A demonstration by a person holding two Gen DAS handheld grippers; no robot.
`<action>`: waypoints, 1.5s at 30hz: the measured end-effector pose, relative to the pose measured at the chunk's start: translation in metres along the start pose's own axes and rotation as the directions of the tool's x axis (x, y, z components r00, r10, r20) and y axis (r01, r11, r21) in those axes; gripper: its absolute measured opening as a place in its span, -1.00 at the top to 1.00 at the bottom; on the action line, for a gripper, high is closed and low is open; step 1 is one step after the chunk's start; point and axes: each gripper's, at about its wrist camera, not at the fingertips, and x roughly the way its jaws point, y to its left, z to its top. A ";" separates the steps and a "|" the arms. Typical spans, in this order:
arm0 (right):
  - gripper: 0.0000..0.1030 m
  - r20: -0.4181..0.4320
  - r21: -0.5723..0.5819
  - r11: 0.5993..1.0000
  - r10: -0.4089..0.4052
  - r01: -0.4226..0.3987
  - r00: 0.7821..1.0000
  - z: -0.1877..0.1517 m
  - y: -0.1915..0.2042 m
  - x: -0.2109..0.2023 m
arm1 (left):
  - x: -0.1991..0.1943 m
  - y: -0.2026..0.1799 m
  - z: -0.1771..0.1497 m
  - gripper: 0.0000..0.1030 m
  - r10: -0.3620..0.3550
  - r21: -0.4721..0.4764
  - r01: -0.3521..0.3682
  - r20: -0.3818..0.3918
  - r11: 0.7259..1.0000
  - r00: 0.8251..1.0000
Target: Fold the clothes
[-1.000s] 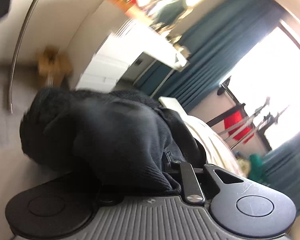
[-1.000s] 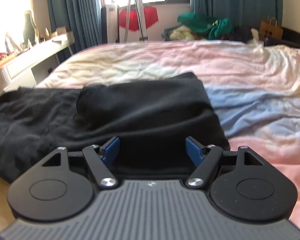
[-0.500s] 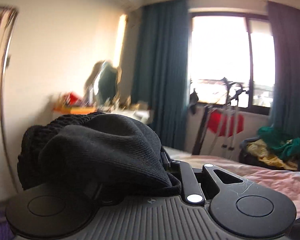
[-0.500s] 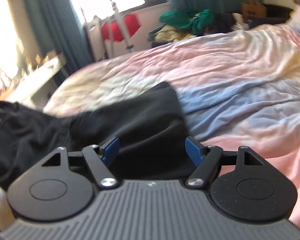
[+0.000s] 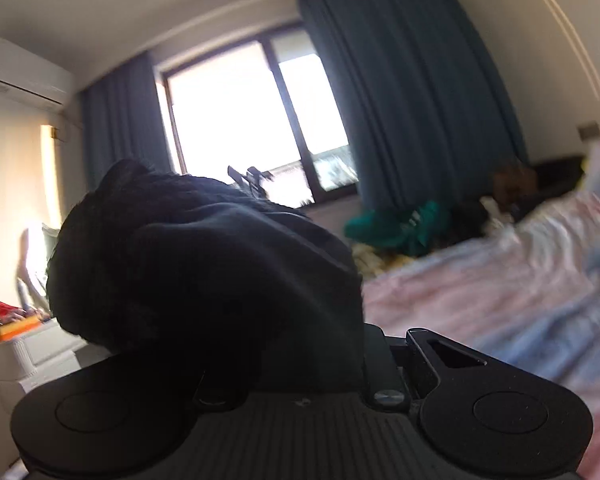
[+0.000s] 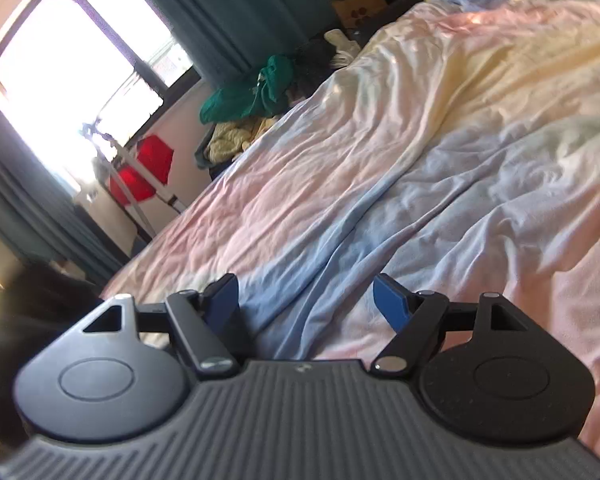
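Daylight floods through the window point(image 5: 256, 120), flanked by teal curtains point(image 5: 412, 92); an air conditioner point(image 5: 24, 80) hangs high on the pale wall. A bed point(image 6: 440, 152) wears rumpled pastel sheets; a paper bag point(image 6: 358, 2) stands beyond it.

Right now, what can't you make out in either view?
- Left jaws: left wrist view, buried under the bunched black garment.
- Garment's full shape and fold state: it fills that view; in the right wrist view only a dark edge shows, cut off at the left.
- Far bed: motion-blurred in the left wrist view.

Bed point(image 6: 440, 160) under rumpled pastel sheet point(image 6: 500, 216)
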 end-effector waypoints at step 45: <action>-0.69 -0.138 -0.052 0.994 0.088 -0.096 0.987 -0.043 0.027 -0.003 | -0.044 0.085 -0.072 -0.77 -0.187 0.049 0.202 -0.211 0.978 0.959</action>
